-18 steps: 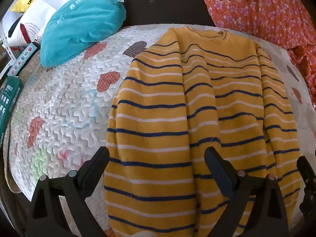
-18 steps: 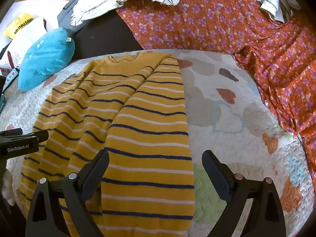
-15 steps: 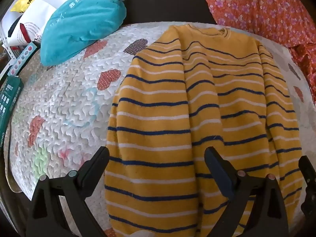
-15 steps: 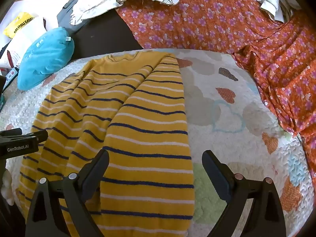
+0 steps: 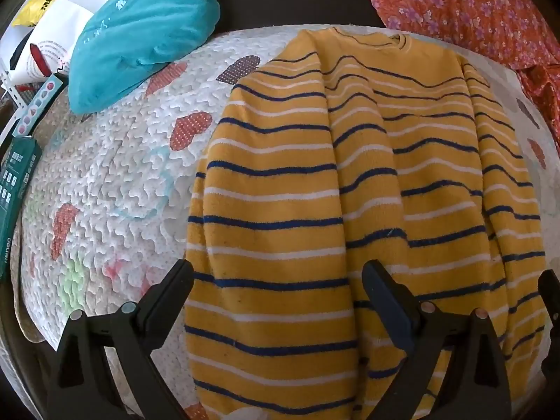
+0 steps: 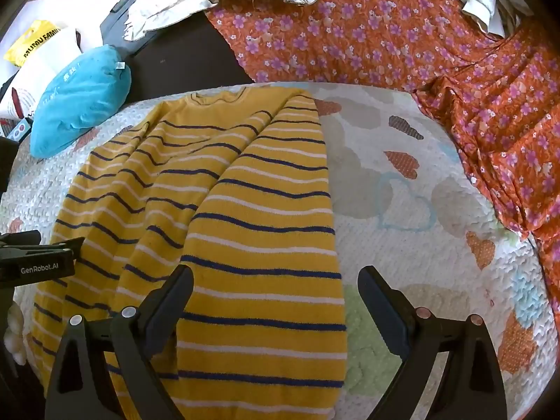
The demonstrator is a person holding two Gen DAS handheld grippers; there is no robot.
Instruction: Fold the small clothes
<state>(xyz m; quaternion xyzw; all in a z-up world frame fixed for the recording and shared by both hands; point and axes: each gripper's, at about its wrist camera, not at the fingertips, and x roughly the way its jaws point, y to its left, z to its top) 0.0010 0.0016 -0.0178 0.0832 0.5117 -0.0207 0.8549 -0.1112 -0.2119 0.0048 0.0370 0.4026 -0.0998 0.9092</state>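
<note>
Yellow striped sweater (image 5: 350, 189) lies flat on the quilted bed cover (image 5: 115, 182), collar at the far end, hem nearest both cameras. Both sides are already folded in over the middle, so it forms a long narrow panel; the two folded edges meet down the centre, seen best in the left wrist view. Left gripper (image 5: 276, 290) hangs over the near left part of the sweater, jaws spread wide, nothing held. Right gripper (image 6: 276, 290) sits over the near right edge, also wide open and empty, its left finger above the cloth and its right finger above the bare quilt. Whether either touches the fabric, cannot tell. Step in hand, by my reading: take the hem at its two corners and carry it up to the collar for the crosswise fold. To do that well, each gripper should come down at its own hem corner and pinch all the layers together, sleeve fold included, else the tucked sides will slip out on the lift. Raise both corners evenly, keep the hem taut between them, and lay it square with the shoulders. The knit looks thick and soft and is likely to sag in the middle. The teal cushion (image 5: 140, 35) and the orange floral cloth (image 6: 455, 70) lie well apart from the fold path.
</note>
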